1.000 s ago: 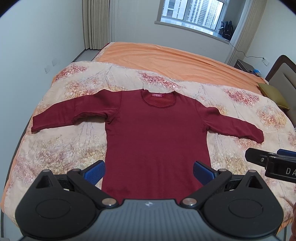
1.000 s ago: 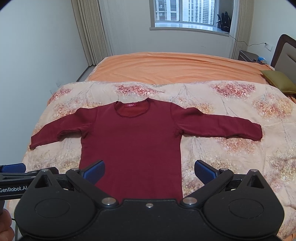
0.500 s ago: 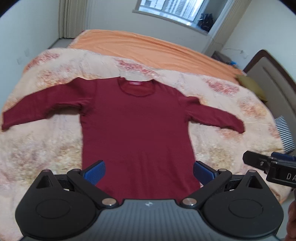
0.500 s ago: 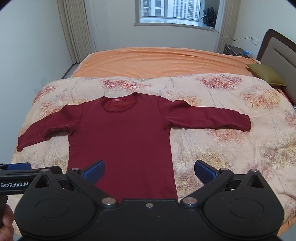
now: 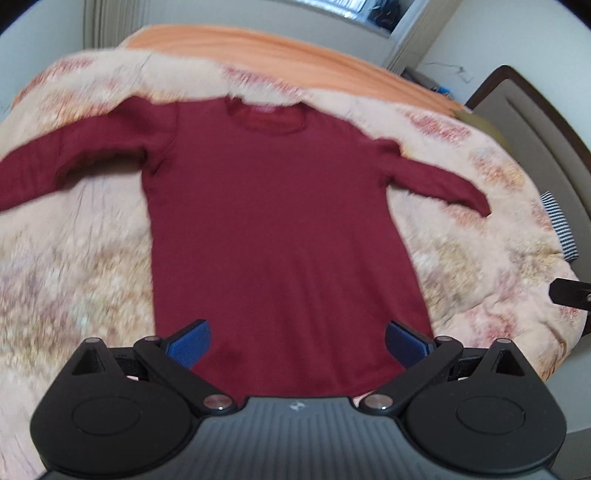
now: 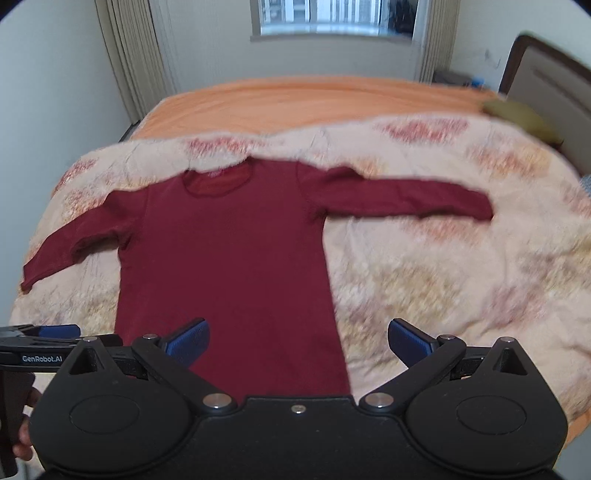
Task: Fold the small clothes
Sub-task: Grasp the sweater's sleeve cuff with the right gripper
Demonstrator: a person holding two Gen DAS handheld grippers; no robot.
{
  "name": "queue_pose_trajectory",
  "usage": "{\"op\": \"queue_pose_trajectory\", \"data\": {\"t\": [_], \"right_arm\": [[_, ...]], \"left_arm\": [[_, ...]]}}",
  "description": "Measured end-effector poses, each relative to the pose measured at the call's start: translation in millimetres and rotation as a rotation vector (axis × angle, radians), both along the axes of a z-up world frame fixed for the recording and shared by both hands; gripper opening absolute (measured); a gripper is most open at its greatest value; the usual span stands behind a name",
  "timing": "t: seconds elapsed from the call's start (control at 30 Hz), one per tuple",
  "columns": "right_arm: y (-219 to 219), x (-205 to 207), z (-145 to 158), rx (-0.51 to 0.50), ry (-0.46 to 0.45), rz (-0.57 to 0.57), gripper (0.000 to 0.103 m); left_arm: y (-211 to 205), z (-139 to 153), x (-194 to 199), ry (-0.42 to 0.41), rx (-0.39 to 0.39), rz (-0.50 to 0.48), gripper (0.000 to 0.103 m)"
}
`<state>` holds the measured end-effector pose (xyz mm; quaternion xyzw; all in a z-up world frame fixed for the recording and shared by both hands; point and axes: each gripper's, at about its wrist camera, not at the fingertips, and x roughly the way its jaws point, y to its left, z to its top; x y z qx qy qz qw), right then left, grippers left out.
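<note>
A dark red long-sleeved shirt (image 5: 273, 221) lies flat on the floral quilt (image 5: 74, 266), neck away from me, both sleeves spread out. It also shows in the right wrist view (image 6: 229, 258). My left gripper (image 5: 297, 341) is open and empty above the shirt's hem. My right gripper (image 6: 297, 341) is open and empty above the hem's right corner. The left gripper also shows at the left edge of the right wrist view (image 6: 40, 345). The right gripper's tip also shows at the right edge of the left wrist view (image 5: 570, 291).
The quilt covers the near half of a bed with an orange sheet (image 6: 295, 107) behind it. A headboard (image 6: 546, 77) and an olive pillow (image 6: 517, 114) are at the right. A window (image 6: 332, 18) and curtains stand at the far wall.
Both grippers have moved forward and lower toward the shirt's hem. The shirt looks larger in both views and has not moved. Both jaws stay open.
</note>
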<state>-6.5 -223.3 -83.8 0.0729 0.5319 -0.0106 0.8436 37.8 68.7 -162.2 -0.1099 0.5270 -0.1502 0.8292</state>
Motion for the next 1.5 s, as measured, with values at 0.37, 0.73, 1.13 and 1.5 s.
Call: {"op": "queue_pose_trajectory", "data": {"t": [0.37, 0.73, 1.13, 1.5], "right_arm": [[-66.4, 28.3, 16.9, -0.071, -0.219, -0.051, 0.102], [-260.9, 106.2, -74.1, 0.245, -0.128, -0.221, 0.102], [-491.6, 180.4, -263.4, 0.721, -0.189, -0.611, 0.080], [-501.1, 212.9, -339.7, 0.936, -0.178, -0.695, 0.015]], "left_arm": [[-8.5, 46.9, 13.0, -0.258, -0.008, 0.084, 0.103], [-140.2, 37.7, 94.1, -0.127, -0.035, 0.100, 0.103], [-293.7, -55.7, 184.2, -0.073, 0.117, 0.005, 0.103], [-331.2, -99.8, 266.6, -0.082, 0.145, 0.052, 0.103]]}}
